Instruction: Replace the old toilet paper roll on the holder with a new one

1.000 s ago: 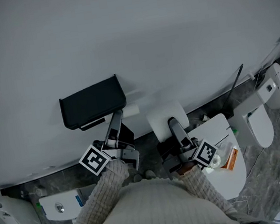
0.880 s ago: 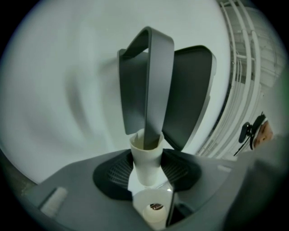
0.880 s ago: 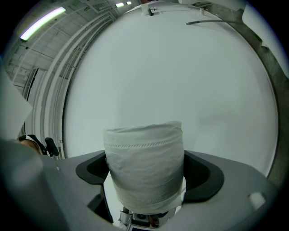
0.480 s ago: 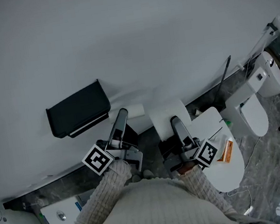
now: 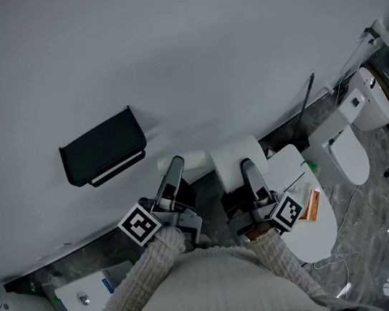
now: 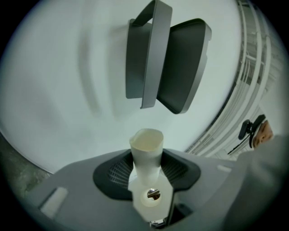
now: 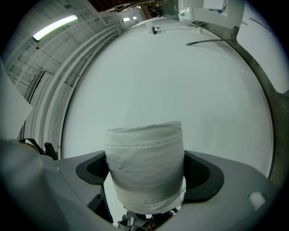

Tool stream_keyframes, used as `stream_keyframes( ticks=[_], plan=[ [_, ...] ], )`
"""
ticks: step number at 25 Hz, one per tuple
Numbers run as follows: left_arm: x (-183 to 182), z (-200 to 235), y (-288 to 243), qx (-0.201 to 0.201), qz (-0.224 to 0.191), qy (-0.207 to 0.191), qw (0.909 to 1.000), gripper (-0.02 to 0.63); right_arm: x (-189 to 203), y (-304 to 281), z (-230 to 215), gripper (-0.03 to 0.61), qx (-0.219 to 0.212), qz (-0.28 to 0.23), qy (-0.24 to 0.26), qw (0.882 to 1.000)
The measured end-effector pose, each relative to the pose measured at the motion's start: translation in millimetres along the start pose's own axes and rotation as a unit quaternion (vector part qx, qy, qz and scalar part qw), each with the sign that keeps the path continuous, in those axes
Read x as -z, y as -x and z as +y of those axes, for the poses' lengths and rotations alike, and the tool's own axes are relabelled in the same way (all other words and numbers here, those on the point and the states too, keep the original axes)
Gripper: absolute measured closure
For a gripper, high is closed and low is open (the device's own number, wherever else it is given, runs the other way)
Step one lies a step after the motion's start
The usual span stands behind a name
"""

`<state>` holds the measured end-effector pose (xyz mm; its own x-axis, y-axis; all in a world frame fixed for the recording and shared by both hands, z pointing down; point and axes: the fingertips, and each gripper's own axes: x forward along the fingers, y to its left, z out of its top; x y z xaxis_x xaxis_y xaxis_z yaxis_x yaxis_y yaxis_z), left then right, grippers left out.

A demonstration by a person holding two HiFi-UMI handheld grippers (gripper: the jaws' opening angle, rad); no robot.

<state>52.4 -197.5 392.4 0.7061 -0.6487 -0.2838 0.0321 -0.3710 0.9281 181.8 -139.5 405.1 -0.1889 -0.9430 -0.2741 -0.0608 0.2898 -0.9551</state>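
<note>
The left gripper (image 5: 173, 169) is half-closed on the bare cardboard tube (image 6: 146, 145), below the empty wall holder (image 5: 102, 155), while the right gripper (image 5: 249, 168) clasps the fresh roll (image 7: 145, 162), seemingly ready for loading.

My head camera looks steeply down on the holder (image 5: 104, 156). The left claw (image 5: 175, 170) camera shares it from just below, and the right claw (image 5: 250, 170) camera faces wall (image 5: 199, 42) beside it.

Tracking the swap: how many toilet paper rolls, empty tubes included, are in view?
2. An empty tube in the left tool; a full roll in the right tool. The black holder shows none, but is partly hidden.
</note>
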Motion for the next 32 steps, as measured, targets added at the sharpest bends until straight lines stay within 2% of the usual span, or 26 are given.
stream_keyframes(
  ticks=[11, 24, 32],
  plan=[
    [4.3, -0.1, 32.9, -0.027, -0.021, 0.001, 0.9994, 0.437, 20.3, -9.7, -0.2, 0.089, -0.001, 0.031, -0.021, 0.999],
    [-27.5, -3.5, 81.3, -0.045, -0.083, -0.013, 0.9954, 0.437, 67.1, -54.7, 1.2, 0.089, -0.016, 0.083, -0.04, 0.996],
    [-44.6, -2.5, 93.9, -0.049, -0.101, -0.02, 0.9935, 0.437, 84.3, -89.2, -1.2, 0.089, -0.025, 0.09, -0.053, 0.994]
  ],
)
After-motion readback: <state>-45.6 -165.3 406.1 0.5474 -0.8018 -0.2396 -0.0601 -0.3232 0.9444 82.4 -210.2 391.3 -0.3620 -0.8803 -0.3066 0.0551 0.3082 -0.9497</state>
